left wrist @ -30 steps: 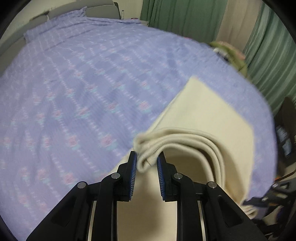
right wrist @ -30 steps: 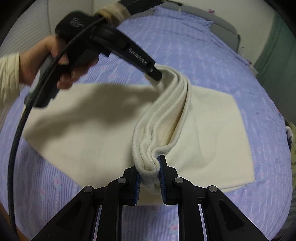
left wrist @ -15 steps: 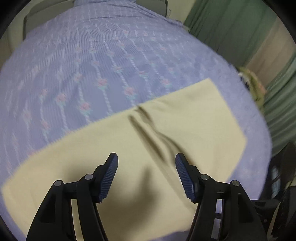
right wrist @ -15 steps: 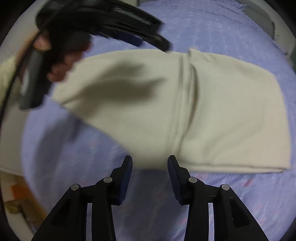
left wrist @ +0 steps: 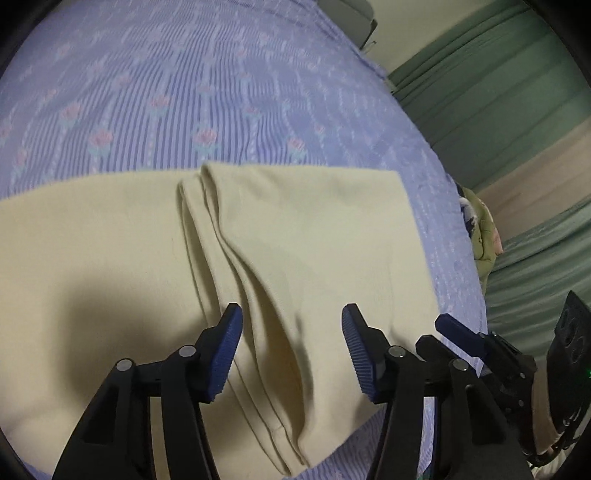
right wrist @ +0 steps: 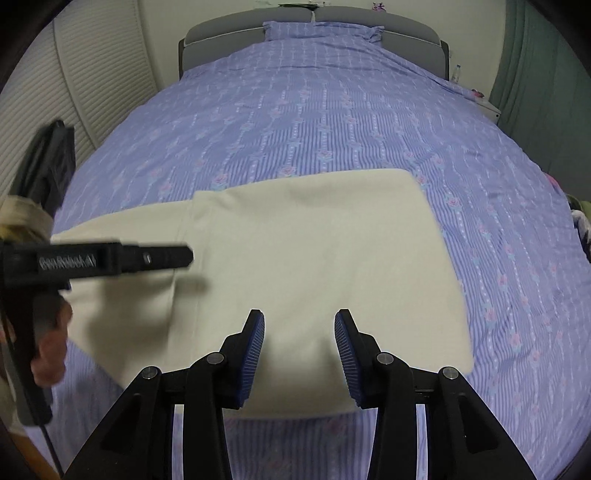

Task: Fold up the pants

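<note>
A bedroom: a wide bed (right wrist: 332,122) under a lilac flowered cover, grey headboard (right wrist: 314,22) at 12 o'clock in the right wrist view, green curtains (left wrist: 498,110) off at 2 o'clock in the left wrist view.

One pair of cream pants (right wrist: 314,251) lies flat on the cover near the foot of the bed, already doubled over, with a folded flap on top whose edge shows as a stack of ridges (left wrist: 221,251). Its long axis runs across the right wrist view, from 9 to 3 o'clock.

Two grippers are in play, both empty. The right gripper (right wrist: 299,350) hangs over the near edge of the pants, jaws apart with bare cloth showing between them. The left gripper (left wrist: 291,347) has its jaws apart too; they have just been closing a little, with nothing clamped, and the ridges run from 12 o'clock down between them toward 6. Whether either gripper's tips brush the cloth is hard to say.

The left gripper sits over the fold edge and the single-layer end at 9 o'clock, so it looks the nearer one for lifting that end; the right is nearer the thick folded half at 3 o'clock. One more fold across the long axis is probably what remains.
</note>
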`<control>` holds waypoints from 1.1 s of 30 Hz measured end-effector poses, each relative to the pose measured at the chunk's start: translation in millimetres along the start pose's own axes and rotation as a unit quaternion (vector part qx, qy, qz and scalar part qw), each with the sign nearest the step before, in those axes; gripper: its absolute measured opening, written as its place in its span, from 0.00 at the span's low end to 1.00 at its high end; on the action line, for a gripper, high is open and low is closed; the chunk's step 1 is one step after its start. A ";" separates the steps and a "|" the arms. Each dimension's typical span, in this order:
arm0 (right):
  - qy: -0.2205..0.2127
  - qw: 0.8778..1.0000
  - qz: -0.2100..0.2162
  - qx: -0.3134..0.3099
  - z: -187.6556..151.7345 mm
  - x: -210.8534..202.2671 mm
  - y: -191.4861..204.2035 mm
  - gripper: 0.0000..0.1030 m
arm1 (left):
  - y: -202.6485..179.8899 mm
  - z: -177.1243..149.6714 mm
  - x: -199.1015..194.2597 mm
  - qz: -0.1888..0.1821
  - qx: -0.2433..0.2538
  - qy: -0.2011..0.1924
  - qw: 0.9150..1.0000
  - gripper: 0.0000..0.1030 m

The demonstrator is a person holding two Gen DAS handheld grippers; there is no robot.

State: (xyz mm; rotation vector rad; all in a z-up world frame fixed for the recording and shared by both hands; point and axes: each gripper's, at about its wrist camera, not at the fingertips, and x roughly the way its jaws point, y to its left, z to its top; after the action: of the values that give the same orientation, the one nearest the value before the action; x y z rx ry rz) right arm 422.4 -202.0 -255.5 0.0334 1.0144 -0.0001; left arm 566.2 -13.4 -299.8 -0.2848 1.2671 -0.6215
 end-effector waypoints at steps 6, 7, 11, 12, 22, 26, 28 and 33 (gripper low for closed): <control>0.003 1.000 0.015 0.012 9.1 16.6 5.1 0.40 | 9.7 -3.6 22.3 -0.005 -0.038 0.030 0.999 0.28; 0.004 1.000 0.016 0.012 9.7 20.7 3.5 0.40 | 10.7 -3.8 25.3 -0.017 -0.047 0.039 0.998 0.16; 0.006 1.000 0.028 0.011 9.0 21.1 6.5 0.40 | 8.2 -9.5 17.1 -0.028 -0.070 0.030 0.997 0.07; 0.005 0.999 0.033 0.010 9.5 20.0 8.2 0.40 | 10.0 -10.1 7.3 -0.037 -0.079 0.016 0.996 0.07; 0.048 0.996 0.069 -0.014 -10.3 39.4 33.6 0.40 | 26.9 -15.6 9.6 0.046 -0.063 0.049 0.996 0.23; 0.067 0.994 0.088 -0.004 -22.3 43.0 36.9 0.40 | 29.6 -0.8 -25.3 0.076 -0.059 -0.026 0.995 0.59; 0.068 0.993 0.096 0.003 -26.1 42.4 40.2 0.40 | 33.6 12.6 -26.8 0.067 -0.060 -0.036 0.995 0.60; 0.084 0.990 0.114 0.023 -27.2 48.5 51.2 0.40 | 40.7 35.4 18.6 0.085 -0.049 0.005 0.995 0.57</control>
State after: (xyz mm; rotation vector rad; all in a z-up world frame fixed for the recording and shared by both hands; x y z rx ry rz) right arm 425.7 -149.2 -309.5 0.1939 1.1738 0.1905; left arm 614.1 3.8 -325.7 -0.2535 1.3178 -0.4164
